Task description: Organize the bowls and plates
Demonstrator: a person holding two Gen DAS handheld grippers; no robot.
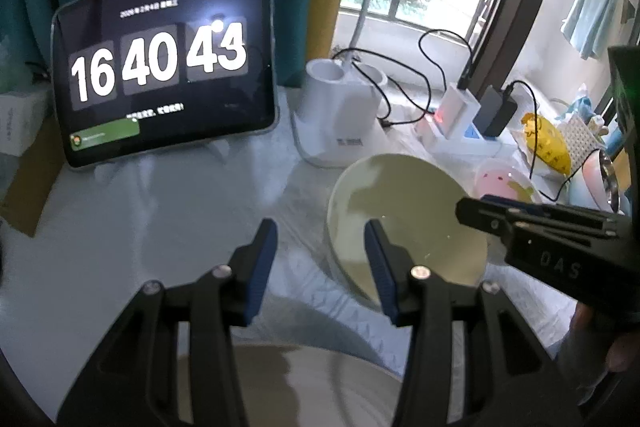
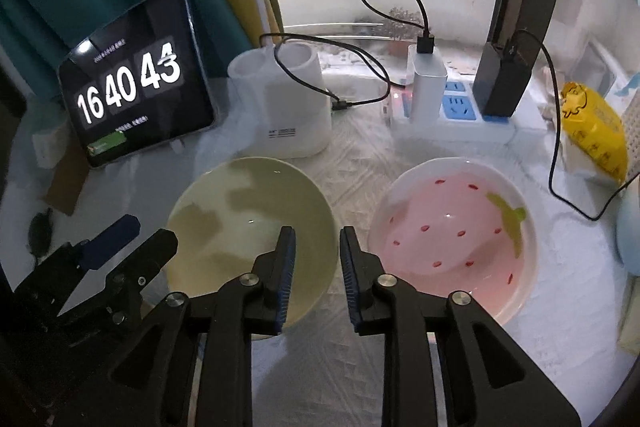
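Your left claw (image 1: 320,267) is released, its blue-padded fingers spread wide with nothing between them, hovering above the tabletop (image 1: 140,227) just left of the pale green bowl (image 1: 404,219). One finger sits over that bowl's near rim. Your right claw (image 2: 316,267) is also released and empty, its fingers apart, poised over the gap between the two dishes.

In the right wrist view, the pale green bowl (image 2: 248,227) sits upright on the tabletop (image 2: 352,163) to the left, and the pink strawberry plate (image 2: 452,231) lies just beside it on the right, the two apart. Behind them stand a white holder (image 2: 284,111) with a black cable, a power strip (image 2: 456,119) carrying chargers, and a tablet (image 2: 132,87) showing a clock. A yellow bag (image 2: 592,131) rests at the far right.
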